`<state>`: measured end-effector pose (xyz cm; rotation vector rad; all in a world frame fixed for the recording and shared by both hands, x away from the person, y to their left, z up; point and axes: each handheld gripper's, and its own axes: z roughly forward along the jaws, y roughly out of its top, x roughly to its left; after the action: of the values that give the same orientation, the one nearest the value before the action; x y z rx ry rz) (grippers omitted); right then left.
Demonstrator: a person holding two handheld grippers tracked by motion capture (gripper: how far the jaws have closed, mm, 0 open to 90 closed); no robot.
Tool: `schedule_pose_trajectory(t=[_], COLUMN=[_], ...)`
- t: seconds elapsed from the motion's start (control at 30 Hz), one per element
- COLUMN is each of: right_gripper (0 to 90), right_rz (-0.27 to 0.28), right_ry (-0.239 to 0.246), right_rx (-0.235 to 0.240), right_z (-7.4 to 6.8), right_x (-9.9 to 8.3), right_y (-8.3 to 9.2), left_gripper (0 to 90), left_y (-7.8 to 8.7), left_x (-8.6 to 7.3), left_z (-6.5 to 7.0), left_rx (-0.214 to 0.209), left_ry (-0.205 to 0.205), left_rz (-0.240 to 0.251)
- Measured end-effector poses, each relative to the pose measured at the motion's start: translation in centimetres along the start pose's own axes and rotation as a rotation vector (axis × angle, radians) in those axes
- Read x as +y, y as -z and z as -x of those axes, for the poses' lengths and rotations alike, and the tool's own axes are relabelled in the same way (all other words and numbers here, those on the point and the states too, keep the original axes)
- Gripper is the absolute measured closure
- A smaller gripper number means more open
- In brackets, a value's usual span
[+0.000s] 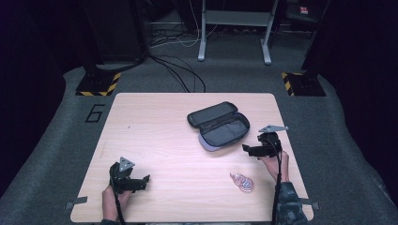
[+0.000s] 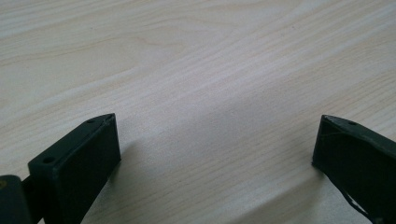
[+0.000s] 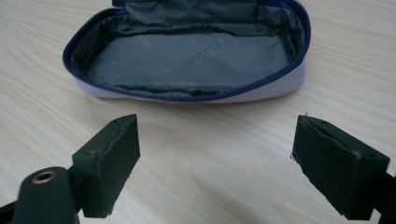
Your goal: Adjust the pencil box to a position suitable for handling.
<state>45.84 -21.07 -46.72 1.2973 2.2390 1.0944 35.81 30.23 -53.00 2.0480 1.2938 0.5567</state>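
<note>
An open zip case (image 1: 219,125) with grey lining lies on the wooden table (image 1: 155,122), right of centre. Its empty grey inside (image 3: 187,58) faces my right gripper (image 3: 215,154), whose jaws stand wide apart with nothing between them. From above, the right gripper (image 1: 248,149) sits just right of the case, pointing left at it. A small pink coiled item (image 1: 241,182) lies on the table in front of that hand. At the near left, my left gripper (image 1: 143,183) rests low over bare wood (image 2: 210,93), open and empty (image 2: 215,144).
Beyond the far table edge are floor cables (image 1: 180,70), a white metal frame (image 1: 234,28) and two black stands with yellow-striped bases (image 1: 98,84). Grey carpet surrounds the table.
</note>
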Motion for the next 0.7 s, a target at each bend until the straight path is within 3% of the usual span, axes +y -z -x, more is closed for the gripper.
schedule_pose_trajectory(t=[0.3, 0.7], right_gripper=[14.8, 18.1], right_rz=[-0.004, -0.023], right_ry=[0.006, -0.024], right_rx=[-0.008, -0.020], right_z=[0.8, 2.3], right_x=[1.5, 2.9], right_y=[-1.3, -3.2], left_gripper=[0.8, 0.8], left_y=[0.0, 0.0], left_x=[0.0, 0.0], left_z=[0.0, 0.0], left_rx=[-0.001, 0.000], left_ry=[0.000, 0.000], left_rz=[0.000, 0.000])
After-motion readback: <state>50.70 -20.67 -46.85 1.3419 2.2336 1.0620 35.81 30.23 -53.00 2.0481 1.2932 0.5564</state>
